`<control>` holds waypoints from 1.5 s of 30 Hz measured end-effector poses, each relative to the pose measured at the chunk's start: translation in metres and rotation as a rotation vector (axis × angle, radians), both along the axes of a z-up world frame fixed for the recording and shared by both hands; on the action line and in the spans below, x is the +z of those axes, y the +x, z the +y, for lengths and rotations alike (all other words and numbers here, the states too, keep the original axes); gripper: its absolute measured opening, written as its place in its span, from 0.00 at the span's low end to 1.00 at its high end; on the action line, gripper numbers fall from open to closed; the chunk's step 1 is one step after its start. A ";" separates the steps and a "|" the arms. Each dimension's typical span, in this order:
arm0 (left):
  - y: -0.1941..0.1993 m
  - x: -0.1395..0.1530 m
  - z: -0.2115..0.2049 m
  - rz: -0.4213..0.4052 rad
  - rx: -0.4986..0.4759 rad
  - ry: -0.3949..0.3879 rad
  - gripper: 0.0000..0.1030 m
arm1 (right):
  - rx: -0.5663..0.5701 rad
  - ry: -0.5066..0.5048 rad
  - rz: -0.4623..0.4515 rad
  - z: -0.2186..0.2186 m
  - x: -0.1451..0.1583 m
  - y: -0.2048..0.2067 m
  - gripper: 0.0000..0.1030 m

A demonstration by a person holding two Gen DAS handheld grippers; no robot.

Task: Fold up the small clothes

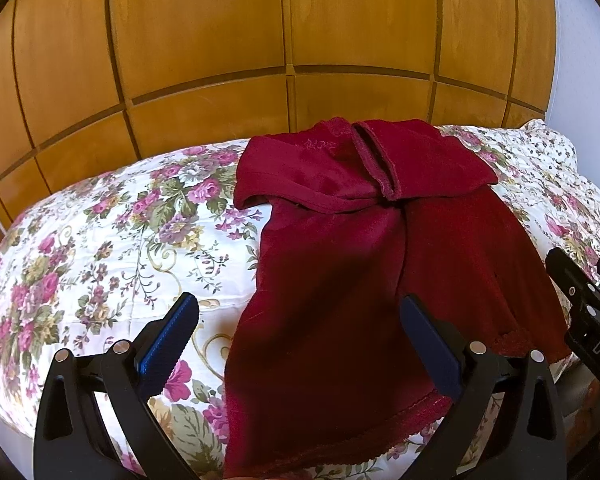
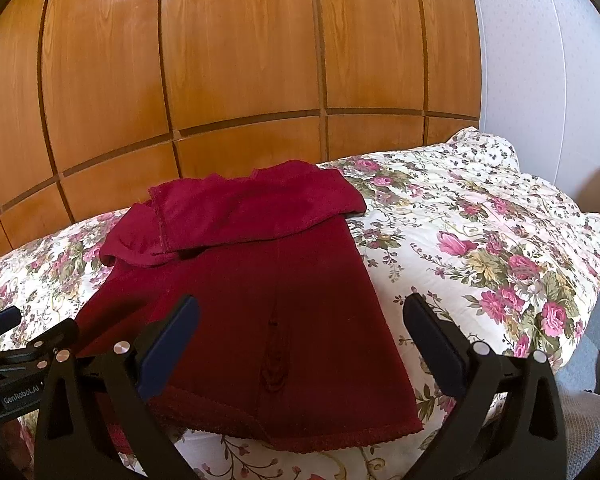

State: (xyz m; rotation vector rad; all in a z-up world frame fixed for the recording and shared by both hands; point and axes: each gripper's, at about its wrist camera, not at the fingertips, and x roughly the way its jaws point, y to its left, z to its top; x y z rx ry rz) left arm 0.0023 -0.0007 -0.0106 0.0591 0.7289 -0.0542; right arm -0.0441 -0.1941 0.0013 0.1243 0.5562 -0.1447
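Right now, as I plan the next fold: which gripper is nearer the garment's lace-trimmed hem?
Too close to call. The left gripper hovers open over the lace-trimmed hem's left part, the right gripper open over its right part.

The right gripper is held with jaws spread above the red garment, which is laid on the floral bedspread, sleeves folded across.

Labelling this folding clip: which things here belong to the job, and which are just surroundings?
Job: red garment, left gripper, right gripper.
Surroundings: floral bedspread, wooden wardrobe, white wall.
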 end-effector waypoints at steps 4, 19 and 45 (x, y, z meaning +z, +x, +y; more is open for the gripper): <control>0.000 -0.001 -0.001 0.007 -0.001 0.003 0.97 | 0.000 -0.002 0.005 0.000 0.000 0.000 0.98; 0.009 -0.008 0.003 0.054 -0.005 -0.015 0.97 | -0.008 -0.006 0.047 -0.001 -0.007 0.007 0.98; 0.045 -0.068 0.094 0.200 0.038 -0.365 0.97 | -0.044 0.431 0.263 -0.105 -0.062 0.034 0.98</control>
